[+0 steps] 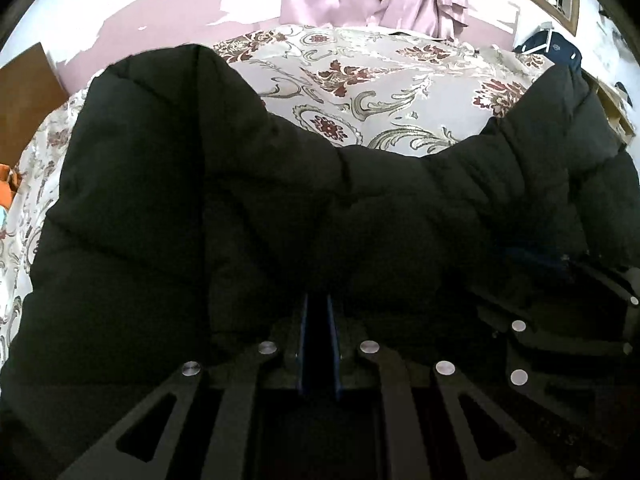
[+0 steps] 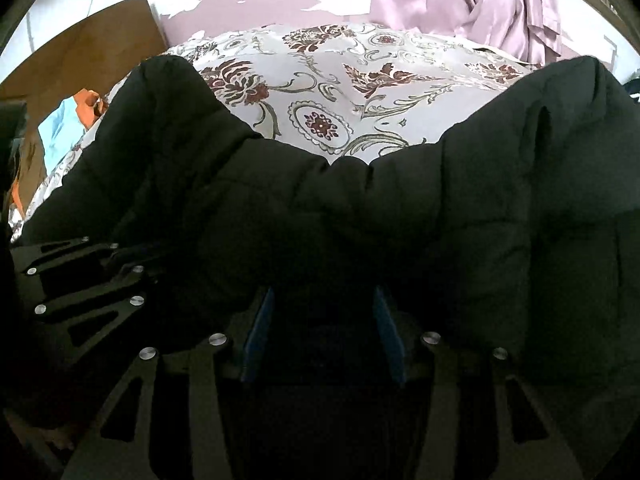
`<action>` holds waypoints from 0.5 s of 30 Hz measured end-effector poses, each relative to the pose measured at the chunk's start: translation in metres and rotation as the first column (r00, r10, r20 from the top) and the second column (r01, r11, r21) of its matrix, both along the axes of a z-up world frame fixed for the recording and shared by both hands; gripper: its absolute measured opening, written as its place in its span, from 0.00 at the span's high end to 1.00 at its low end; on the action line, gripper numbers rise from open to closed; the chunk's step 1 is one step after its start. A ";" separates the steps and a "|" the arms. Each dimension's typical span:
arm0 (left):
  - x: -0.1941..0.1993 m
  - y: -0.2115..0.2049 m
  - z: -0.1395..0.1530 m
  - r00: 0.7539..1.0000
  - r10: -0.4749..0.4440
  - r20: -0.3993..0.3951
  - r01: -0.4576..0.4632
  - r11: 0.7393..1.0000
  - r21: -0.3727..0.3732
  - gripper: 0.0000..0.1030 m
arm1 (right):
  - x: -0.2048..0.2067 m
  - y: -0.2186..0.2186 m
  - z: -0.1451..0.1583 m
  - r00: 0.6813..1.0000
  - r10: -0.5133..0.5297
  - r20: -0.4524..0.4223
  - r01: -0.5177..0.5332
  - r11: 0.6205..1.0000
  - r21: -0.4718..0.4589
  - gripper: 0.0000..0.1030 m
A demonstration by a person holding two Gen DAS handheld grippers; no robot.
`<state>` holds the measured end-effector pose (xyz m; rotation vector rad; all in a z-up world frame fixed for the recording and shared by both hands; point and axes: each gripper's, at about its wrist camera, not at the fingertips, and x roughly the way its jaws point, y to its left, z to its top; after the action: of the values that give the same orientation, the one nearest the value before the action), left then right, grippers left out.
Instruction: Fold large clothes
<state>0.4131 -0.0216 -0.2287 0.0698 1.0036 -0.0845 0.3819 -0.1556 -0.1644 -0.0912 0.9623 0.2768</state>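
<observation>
One black quilted puffer jacket (image 1: 240,208) lies spread on one bed, over a cream bedspread with maroon and olive floral scrolls (image 1: 360,80). Two tools in view, one per hand.

The jacket's long axis runs side to side across both wrist views. Its far edge dips in the middle and rises into two padded lobes, one at each side, both pointing away toward the far wall. Bedspread shows in the dip between the lobes.

Left tool (image 1: 319,320): the two blue pads stand nearly together, clenched, only a thin dark gap between them. The tip is sunk in the jacket's dark fabric; whether a fold is pinched there cannot be told. It points steeply down at the jacket's near part.

Right tool (image 2: 323,312): the blue pads stand well apart, released, with jacket fabric lying between and below them, neither pad pressing it. Also angled steeply down onto the jacket.

Each tool shows at the edge of the other's view, low down, resting against the jacket: the two work side by side, near each other.

Beyond the bed: one pink satin curtain (image 2: 492,4) hanging at the wall, one pink wall with peeled white patches (image 1: 180,12), one brown wooden board (image 2: 92,40) at the left. Orange and light blue cloth (image 2: 76,116) sits by the bed's left edge.
</observation>
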 end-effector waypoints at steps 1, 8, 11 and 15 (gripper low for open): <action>0.002 0.001 0.001 1.000 0.002 -0.011 -0.002 1.000 -0.008 0.91 | -0.001 0.000 -0.001 1.000 0.001 -0.001 -0.001 1.000 -0.003 0.54; 0.010 0.007 0.016 0.996 -0.001 -0.085 -0.003 0.999 -0.049 0.90 | 0.001 0.005 0.009 0.999 0.020 -0.048 -0.021 1.000 -0.004 0.37; 0.007 0.011 0.023 0.996 0.002 -0.093 -0.008 0.998 -0.068 0.90 | 0.002 0.009 0.020 0.998 0.025 -0.053 -0.024 1.000 0.001 0.34; -0.007 0.014 0.036 0.997 -0.008 -0.078 0.004 0.999 -0.053 0.88 | -0.008 -0.003 0.035 0.999 -0.020 -0.049 0.023 0.998 0.058 0.33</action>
<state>0.4056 -0.0077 -0.1931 0.0213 1.0788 -0.1196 0.3739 -0.1584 -0.1290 -0.0205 1.0017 0.2884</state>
